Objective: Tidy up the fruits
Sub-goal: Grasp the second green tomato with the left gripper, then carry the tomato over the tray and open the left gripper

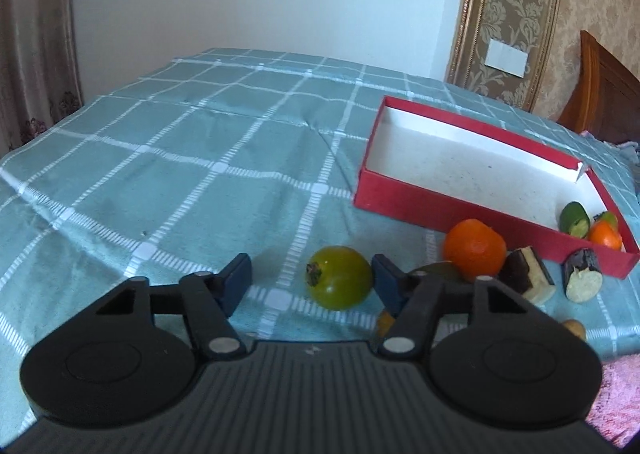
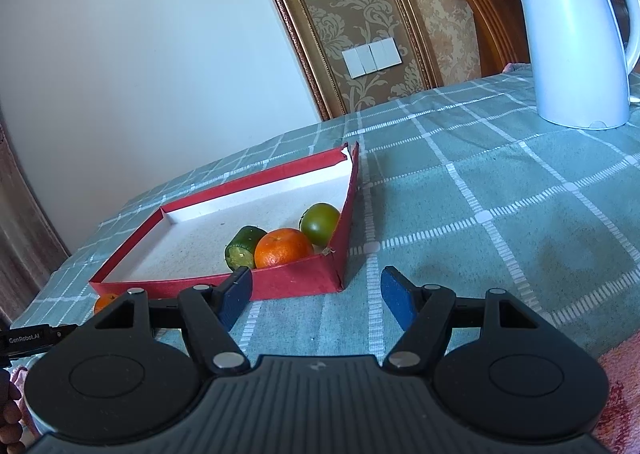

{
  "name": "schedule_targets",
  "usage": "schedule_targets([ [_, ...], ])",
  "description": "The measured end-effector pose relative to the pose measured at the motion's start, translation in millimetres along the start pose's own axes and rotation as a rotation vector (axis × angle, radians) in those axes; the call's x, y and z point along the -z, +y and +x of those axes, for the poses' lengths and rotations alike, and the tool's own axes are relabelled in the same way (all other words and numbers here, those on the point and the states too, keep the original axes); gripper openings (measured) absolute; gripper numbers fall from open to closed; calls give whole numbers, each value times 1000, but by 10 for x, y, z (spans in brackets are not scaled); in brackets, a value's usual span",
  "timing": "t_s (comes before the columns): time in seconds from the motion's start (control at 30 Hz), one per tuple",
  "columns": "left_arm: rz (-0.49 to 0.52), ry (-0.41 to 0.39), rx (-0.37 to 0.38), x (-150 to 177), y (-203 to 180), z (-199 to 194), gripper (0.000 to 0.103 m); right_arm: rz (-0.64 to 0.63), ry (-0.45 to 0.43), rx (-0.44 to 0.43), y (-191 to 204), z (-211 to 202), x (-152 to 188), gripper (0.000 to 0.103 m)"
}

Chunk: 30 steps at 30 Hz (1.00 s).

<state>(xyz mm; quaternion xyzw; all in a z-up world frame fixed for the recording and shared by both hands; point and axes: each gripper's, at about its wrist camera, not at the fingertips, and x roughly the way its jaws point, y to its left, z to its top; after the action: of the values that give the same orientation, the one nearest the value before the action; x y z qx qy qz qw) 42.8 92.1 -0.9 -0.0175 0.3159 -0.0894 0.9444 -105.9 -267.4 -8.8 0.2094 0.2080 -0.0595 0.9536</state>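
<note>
Left wrist view: the red box (image 1: 404, 196) lies open-topped on the checked cloth (image 1: 160, 174), ready for fruit. Just outside its near wall sits an orange (image 1: 474, 248); farther left, the green fruit (image 1: 340, 278) lies between the left gripper (image 1: 312, 280) pads, ungripped. The right gripper (image 2: 316, 296) hovers open, empty, near the box's corner, where 3 pieces (image 2: 284, 248) already rest.
</note>
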Motion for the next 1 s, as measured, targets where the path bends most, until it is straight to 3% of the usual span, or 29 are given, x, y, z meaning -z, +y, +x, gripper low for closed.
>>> schedule_targets([
  [0.1, 7, 2, 11, 9, -35, -7, 52, 1, -1, 0, -2, -3, 5, 71],
  [0.27, 8, 7, 52, -1, -76, -16, 32, 3, 0, -1, -8, -2, 7, 71],
  [0.53, 10, -6, 23, 18, -107, -62, 31, 7, -2, -5, -18, -6, 12, 71],
  [0.67, 33, -59, 15, -30, -169, -189, 31, 5, -7, -7, -17, -11, 15, 71],
  [0.8, 90, -126, 40, -162, -353, -287, 31, 7, -6, -13, -14, -4, 14, 71],
  [1.0, 162, -144, 54, -444, -683, -104, 31, 16, -3, -17, -27, -2, 11, 71],
])
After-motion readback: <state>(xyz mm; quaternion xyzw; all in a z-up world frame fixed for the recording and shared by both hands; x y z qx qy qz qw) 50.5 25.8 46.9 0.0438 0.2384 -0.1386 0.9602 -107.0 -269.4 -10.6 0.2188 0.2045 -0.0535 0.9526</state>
